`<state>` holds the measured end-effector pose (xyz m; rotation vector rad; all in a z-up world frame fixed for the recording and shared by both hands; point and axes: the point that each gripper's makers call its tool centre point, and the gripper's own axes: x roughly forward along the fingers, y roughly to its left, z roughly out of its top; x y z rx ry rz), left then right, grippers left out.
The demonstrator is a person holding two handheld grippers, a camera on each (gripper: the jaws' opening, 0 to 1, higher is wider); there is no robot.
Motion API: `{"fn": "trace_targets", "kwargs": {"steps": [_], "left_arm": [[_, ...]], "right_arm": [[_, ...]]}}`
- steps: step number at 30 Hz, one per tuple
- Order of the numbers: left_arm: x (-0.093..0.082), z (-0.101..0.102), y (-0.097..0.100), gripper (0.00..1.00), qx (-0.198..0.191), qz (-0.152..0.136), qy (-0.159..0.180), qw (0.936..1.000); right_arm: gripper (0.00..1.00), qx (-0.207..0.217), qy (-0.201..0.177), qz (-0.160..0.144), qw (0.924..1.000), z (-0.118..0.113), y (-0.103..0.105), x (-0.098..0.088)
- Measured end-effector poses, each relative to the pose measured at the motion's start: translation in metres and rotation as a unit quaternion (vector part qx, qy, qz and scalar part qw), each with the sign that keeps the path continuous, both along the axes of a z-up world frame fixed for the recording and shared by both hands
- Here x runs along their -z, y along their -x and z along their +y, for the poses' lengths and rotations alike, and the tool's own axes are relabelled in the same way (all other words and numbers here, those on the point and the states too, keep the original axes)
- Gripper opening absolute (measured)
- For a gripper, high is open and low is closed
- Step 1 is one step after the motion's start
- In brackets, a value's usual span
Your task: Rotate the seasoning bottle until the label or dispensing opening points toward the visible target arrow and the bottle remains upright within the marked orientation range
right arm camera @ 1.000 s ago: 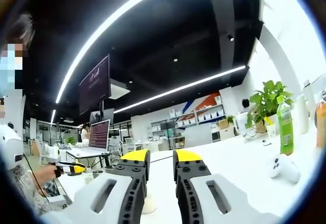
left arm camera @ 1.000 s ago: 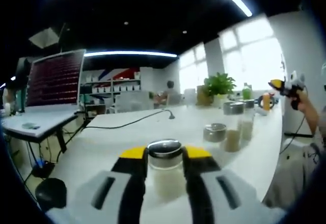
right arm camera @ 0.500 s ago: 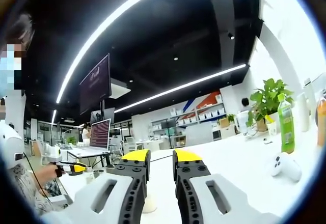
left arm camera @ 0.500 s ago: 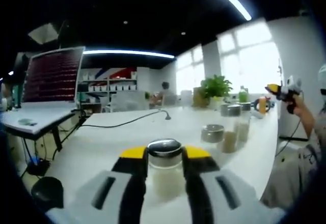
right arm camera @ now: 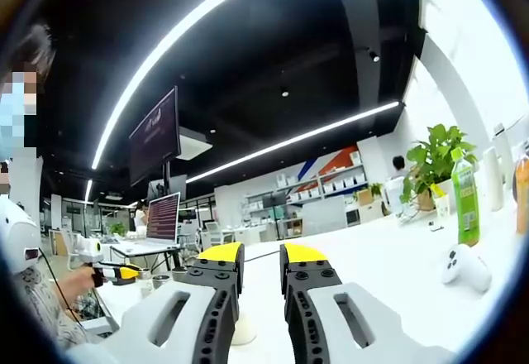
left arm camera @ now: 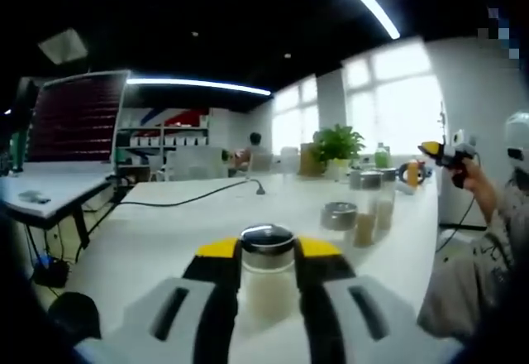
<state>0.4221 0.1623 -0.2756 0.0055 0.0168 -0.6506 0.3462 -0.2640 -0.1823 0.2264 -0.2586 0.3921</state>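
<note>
Mid-rotation step, by judgement: seasoning bottle [left arm camera: 268, 275] upright between left gripper [left arm camera: 268, 252] jaws, clamped. Right gripper [right arm camera: 251, 256] narrow, holding nothing, raised. Next: twist gently toward arrow, keeping upright.

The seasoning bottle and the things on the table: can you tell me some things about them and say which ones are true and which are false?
1. The left tongs are shut on the seasoning bottle. True.
2. The seasoning bottle is lying on its side. False: it stands upright between the jaws.
3. The right tongs hold a jar. False: nothing is between their jaws, which stand a little apart.
4. A green bottle stands on the white table in the right gripper view. True.
5. The seasoning bottle has a red plastic cap. False: its cap is shiny metal.
6. A potted plant stands at the far end of the table. True.
</note>
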Motion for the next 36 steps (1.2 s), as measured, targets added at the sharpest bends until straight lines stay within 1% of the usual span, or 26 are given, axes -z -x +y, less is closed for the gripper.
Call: {"fn": "trace_targets", "kwargs": {"steps": [2, 4, 6, 12, 13, 14, 15, 16, 17, 18, 19, 20, 24, 27, 29, 30, 32, 34, 36], "left_arm": [[0.0, 0.0, 0.0, 0.26, 0.011, 0.0, -0.001, 0.9999], [0.0, 0.0, 0.0, 0.26, 0.031, 0.003, 0.004, 0.9995], [0.0, 0.002, 0.0, 0.26, 0.04, 0.008, 0.007, 0.9991], [0.0, 0.003, 0.002, 0.23, 0.067, 0.008, -0.011, 0.9977], [0.0, 0.004, 0.002, 0.2, 0.075, 0.012, -0.013, 0.997], [0.001, 0.006, 0.001, 0.12, 0.077, 0.015, -0.015, 0.9968], [0.003, 0.009, -0.001, 0.01, 0.074, 0.017, -0.02, 0.9969], [0.004, 0.012, -0.004, 0.07, 0.067, 0.014, -0.018, 0.9975], [0.002, 0.012, -0.004, 0.17, 0.064, 0.015, 0.001, 0.9979], [0.0, 0.01, -0.002, 0.27, 0.068, 0.025, 0.027, 0.997], [-0.004, 0.009, 0.0, 0.27, 0.072, 0.022, 0.04, 0.9963], [-0.006, 0.01, 0.003, 0.25, 0.076, 0.012, 0.041, 0.9962], [-0.007, 0.01, 0.006, 0.26, 0.068, 0.013, 0.051, 0.9963], [-0.008, 0.003, 0.007, 0.3, 0.064, 0.014, 0.053, 0.9964], [-0.009, -0.004, 0.006, 0.36, 0.062, 0.014, 0.056, 0.9964], [-0.008, -0.007, 0.003, 0.39, 0.054, 0.016, 0.054, 0.9969], [-0.01, -0.007, -0.005, 0.44, 0.026, 0.004, 0.042, 0.9988], [-0.013, -0.009, -0.008, 0.43, 0.009, -0.007, 0.034, 0.9993], [-0.018, -0.014, -0.007, 0.44, 0.007, -0.017, 0.04, 0.999]], "right_arm": [[0.16, 0.0, 0.0, 0.0, 1.0, 0.0, 0.0, 0.0], [0.16, -0.001, 0.0, 0.0, 1.0, 0.0, 0.0, 0.0], [0.16, -0.002, 0.0, 0.002, 1.0, 0.001, -0.001, 0.002], [0.16, -0.007, -0.004, 0.002, 1.0, 0.003, -0.002, 0.002], [0.16, -0.008, -0.005, 0.002, 1.0, 0.003, -0.002, 0.002], [0.16, -0.009, -0.006, 0.003, 0.9999, 0.003, -0.002, 0.002], [0.16, -0.009, -0.007, 0.003, 0.9999, 0.004, -0.002, 0.002], [0.16, -0.011, -0.007, 0.003, 0.9999, 0.005, -0.002, 0.002], [0.16, -0.011, -0.007, 0.003, 0.9999, 0.005, -0.002, 0.002], [0.16, -0.012, -0.007, 0.003, 0.9999, 0.005, -0.002, 0.002], [0.16, -0.012, -0.007, 0.003, 0.9999, 0.005, -0.002, 0.002], [0.16, -0.012, -0.007, 0.003, 0.9999, 0.006, -0.002, 0.002], [0.16, -0.014, -0.007, 0.003, 0.9999, 0.007, -0.002, 0.002], [0.16, -0.014, -0.008, 0.003, 0.9999, 0.008, -0.002, 0.003], [0.16, -0.014, -0.009, 0.003, 0.9999, 0.007, -0.001, 0.003], [0.16, -0.014, -0.008, 0.002, 0.9999, 0.006, -0.001, 0.002], [0.16, -0.014, -0.007, 0.002, 0.9999, 0.006, -0.001, 0.002], [0.16, -0.014, -0.008, 0.001, 0.9999, 0.006, 0.0, 0.001], [0.16, -0.014, -0.009, 0.001, 0.9999, 0.005, 0.0, 0.002]]}}
